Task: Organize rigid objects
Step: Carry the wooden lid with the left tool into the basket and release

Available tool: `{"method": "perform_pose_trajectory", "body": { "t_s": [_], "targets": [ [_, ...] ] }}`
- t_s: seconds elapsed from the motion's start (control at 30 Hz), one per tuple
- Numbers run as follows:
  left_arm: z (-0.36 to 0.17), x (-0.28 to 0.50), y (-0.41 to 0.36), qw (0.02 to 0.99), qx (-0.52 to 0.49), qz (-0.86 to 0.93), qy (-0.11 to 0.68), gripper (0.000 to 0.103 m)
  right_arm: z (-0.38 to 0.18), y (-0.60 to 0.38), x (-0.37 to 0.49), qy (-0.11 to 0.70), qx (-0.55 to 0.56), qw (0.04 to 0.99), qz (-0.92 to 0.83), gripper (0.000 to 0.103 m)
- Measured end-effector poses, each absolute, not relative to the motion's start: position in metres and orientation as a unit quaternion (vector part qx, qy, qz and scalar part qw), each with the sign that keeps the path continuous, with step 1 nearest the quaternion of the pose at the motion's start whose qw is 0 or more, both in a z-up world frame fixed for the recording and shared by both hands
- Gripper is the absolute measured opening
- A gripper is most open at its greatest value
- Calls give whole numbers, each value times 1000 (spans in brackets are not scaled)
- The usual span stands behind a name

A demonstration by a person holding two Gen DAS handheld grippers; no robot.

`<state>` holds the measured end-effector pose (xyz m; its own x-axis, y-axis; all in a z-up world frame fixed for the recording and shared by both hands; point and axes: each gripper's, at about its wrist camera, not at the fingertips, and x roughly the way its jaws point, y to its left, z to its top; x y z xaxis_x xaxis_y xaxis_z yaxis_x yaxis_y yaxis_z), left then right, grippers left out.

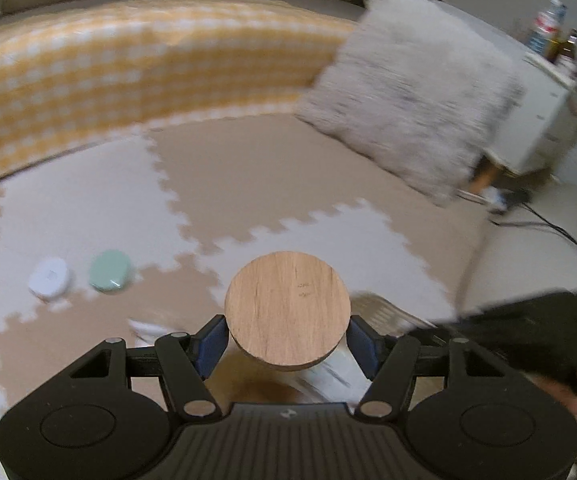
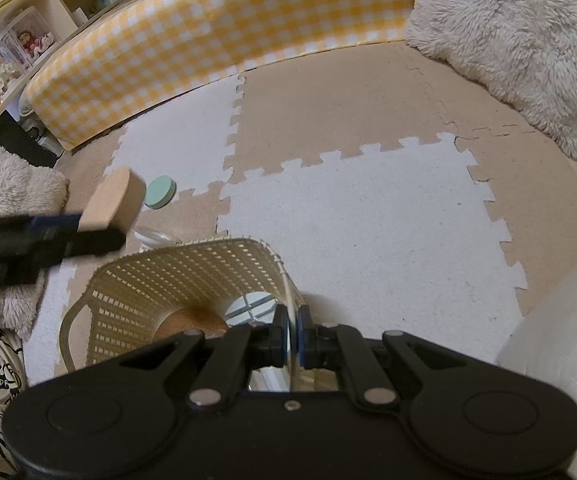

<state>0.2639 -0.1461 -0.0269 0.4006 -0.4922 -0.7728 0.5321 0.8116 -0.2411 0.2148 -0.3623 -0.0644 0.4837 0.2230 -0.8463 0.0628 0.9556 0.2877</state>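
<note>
A round wooden cylinder (image 1: 287,312) is held between the blue pads of my left gripper (image 1: 287,332), which is shut on it and lifted off the floor. The right wrist view shows the same wooden piece (image 2: 112,200) at the left, with the left gripper's fingers (image 2: 48,236) behind it. Below it stands a cream woven basket (image 2: 176,276), and my right gripper (image 2: 293,336) is shut on its thin rim. A brown item and a clear glassy item (image 2: 248,304) lie inside. A mint-green disc (image 1: 110,271) and a white oval case (image 1: 50,279) lie on the foam mat.
White and tan puzzle mats (image 2: 360,220) cover the floor. A yellow checked cushion wall (image 2: 216,32) runs along the back. Fluffy pillows (image 2: 520,40) sit at the right and left. A white cabinet with bottles (image 1: 548,92) and a black cable (image 1: 548,226) are at the right.
</note>
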Motion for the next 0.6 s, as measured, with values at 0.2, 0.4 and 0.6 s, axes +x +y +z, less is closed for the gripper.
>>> {"method": "perform_pose_trajectory", "body": {
  "t_s": [0.2, 0.4, 0.6],
  "targets": [
    [-45, 239, -168, 801, 40, -338, 493, 65, -64, -362, 215, 506, 141, 850, 47, 5],
    [-74, 236, -184, 775, 54, -331, 536, 65, -64, -362, 215, 506, 142, 850, 47, 5],
    [-89, 237, -193, 760, 67, -318, 563, 65, -64, -362, 215, 506, 141, 850, 47, 5]
  ]
}}
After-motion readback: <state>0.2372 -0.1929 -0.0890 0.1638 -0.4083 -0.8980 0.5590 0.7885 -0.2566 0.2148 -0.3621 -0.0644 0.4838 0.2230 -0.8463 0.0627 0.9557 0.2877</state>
